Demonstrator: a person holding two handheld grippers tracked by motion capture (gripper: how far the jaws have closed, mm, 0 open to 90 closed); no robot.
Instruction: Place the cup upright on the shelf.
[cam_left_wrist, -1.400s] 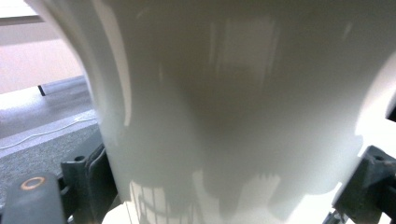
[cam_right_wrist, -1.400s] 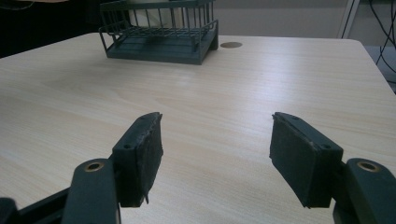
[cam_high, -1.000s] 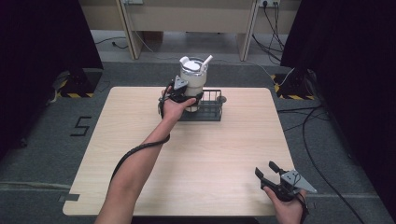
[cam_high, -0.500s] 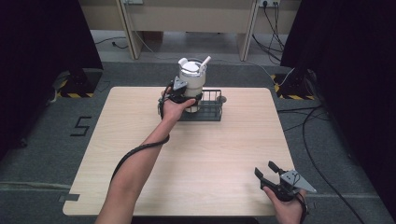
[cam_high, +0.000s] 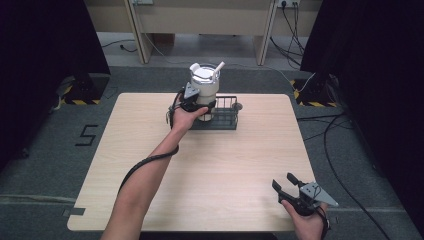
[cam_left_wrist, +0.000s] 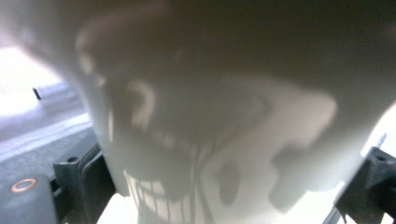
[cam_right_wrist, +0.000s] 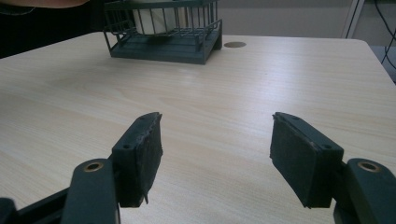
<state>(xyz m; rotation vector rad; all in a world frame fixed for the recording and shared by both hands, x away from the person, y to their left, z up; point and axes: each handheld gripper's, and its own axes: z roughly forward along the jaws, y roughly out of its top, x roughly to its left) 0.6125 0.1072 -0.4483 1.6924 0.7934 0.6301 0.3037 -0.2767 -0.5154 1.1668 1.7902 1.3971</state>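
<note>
A white lidded container (cam_high: 205, 82) with a spout and handle stands in the left part of a black wire basket (cam_high: 226, 119) at the table's far middle. My left gripper (cam_high: 197, 103) is shut on the container's lower body, and the person's hand holds it from the near side. In the left gripper view the white container (cam_left_wrist: 219, 116) sits blurred and very close between the two black jaws. My right gripper (cam_high: 286, 184) hovers open at the table's near right corner. In the right gripper view its fingers (cam_right_wrist: 142, 154) are spread wide over bare wood, facing the basket (cam_right_wrist: 163, 46).
The light wooden table (cam_high: 225, 165) has a round cable grommet (cam_high: 238, 106) just right of the basket. The left forearm and a trailing black cable (cam_high: 145, 162) cross the table's middle left. Dark curtains, floor cables and desk legs lie beyond the far edge.
</note>
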